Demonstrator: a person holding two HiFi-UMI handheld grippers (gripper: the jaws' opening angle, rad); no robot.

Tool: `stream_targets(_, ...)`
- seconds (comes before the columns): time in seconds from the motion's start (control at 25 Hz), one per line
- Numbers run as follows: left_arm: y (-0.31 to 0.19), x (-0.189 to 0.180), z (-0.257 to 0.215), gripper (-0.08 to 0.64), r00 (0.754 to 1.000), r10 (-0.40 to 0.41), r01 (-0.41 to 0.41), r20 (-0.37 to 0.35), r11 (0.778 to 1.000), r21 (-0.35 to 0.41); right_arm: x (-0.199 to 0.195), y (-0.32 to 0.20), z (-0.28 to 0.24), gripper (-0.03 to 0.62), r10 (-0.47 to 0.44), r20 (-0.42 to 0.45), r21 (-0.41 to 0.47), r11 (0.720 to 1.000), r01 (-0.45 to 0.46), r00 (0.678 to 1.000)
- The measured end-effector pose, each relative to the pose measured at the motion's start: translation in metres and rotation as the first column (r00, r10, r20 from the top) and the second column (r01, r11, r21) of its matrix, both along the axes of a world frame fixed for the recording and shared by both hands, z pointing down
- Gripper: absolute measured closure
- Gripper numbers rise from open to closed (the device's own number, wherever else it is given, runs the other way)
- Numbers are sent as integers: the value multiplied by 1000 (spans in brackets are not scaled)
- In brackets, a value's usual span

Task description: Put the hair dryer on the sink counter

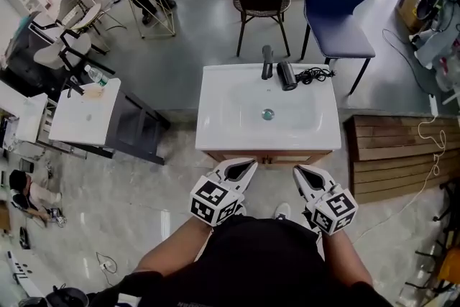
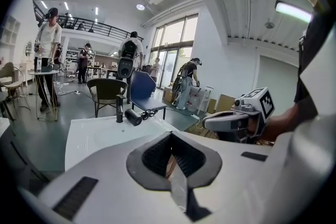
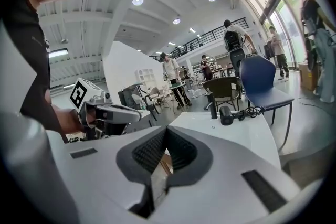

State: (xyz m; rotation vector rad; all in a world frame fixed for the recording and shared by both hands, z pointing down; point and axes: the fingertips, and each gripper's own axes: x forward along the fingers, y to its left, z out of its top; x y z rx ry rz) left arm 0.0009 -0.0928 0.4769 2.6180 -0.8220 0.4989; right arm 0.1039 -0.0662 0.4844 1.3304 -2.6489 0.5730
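Hair dryer point(image 1: 287, 75): black; lies flat on white surface point(image 1: 215, 126), at far edge, 1 o'clock from drain point(image 1: 268, 113); just beside tap point(image 1: 267, 62), at its 3 o'clock.

Cord point(image 1: 316, 74): bunched on surface at 3 o'clock of hair dryer.

Left gripper point(image 1: 246, 167): held just short of near edge of surface, 7 o'clock from drain; fingers pressed together, nothing between; well apart from hair dryer.

Right gripper point(image 1: 302, 170): 5 o'clock from drain, level with left gripper; fingers closed tip to tip, empty.

Left gripper view: hair dryer point(image 2: 133, 117) and tap point(image 2: 119, 109) ahead at 11 o'clock, right gripper point(image 2: 210, 122) at 3 o'clock.

Right gripper view: hair dryer point(image 3: 227, 115) ahead at 1 o'clock, left gripper point(image 3: 134, 113) at 10 o'clock.

Wicker chair point(image 1: 262, 0), blue chair point(image 1: 334, 3): on floor beyond surface, at 12 and 1 o'clock.
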Motion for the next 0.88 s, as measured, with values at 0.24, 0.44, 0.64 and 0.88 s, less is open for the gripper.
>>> stream_targets(0.24,2,-5,-2,560,1000,3,-3,1,1000,-1,-2,1,-4,588,19,1,-1,1000,-19,1000)
stream_targets(0.44,4,-6,-3,560,1000,4,-4,-1,1000,2,-4,2,-3,589,13,-5,6,1000,-13,1000)
stream_targets(0.64,7,-6,-4,560,1000,5,-5,-4,1000,5,-6,6,-5,589,6,-17,19,1000,-6,1000)
stream_targets(0.88,9,-6,-3,560,1000,4,-4,0,1000,5,-6,6,-5,589,-1,-19,23,1000,2,1000)
